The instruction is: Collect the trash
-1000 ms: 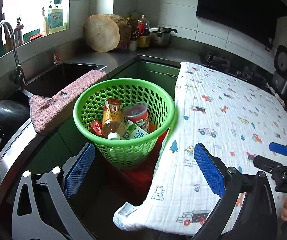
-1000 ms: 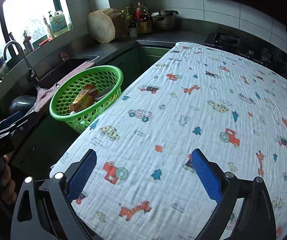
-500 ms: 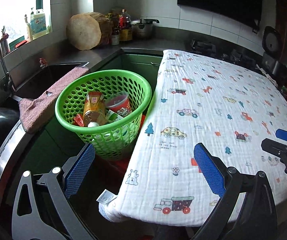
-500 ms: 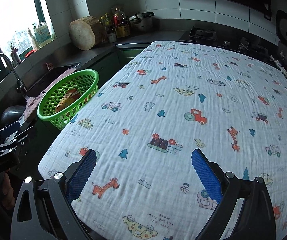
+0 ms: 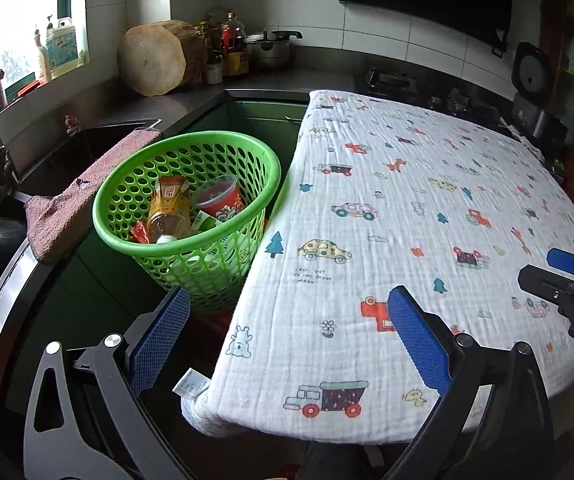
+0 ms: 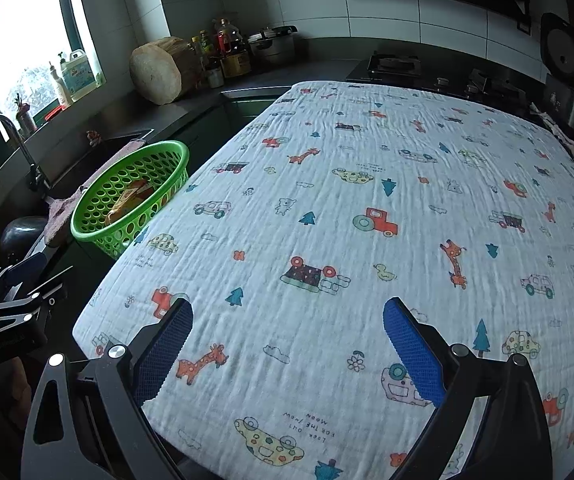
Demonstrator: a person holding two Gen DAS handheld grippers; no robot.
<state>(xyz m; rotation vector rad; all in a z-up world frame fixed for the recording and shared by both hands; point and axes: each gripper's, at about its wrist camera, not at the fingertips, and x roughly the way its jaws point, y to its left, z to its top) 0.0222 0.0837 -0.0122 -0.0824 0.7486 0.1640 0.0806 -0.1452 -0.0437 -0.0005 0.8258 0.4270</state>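
Left wrist view: basket (image 5: 191, 216) base hidden, contents perhaps bottles.

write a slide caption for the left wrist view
Open left tongs face a green basket holding a bottle and cup, beside a cloth-covered table.

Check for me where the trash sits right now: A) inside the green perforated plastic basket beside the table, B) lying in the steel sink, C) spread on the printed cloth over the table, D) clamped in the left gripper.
A: the green perforated plastic basket holds a yellow-labelled plastic bottle and a red cup, the printed cloth shows nothing lying on it, and both the left gripper and the right gripper are open and hold nothing.
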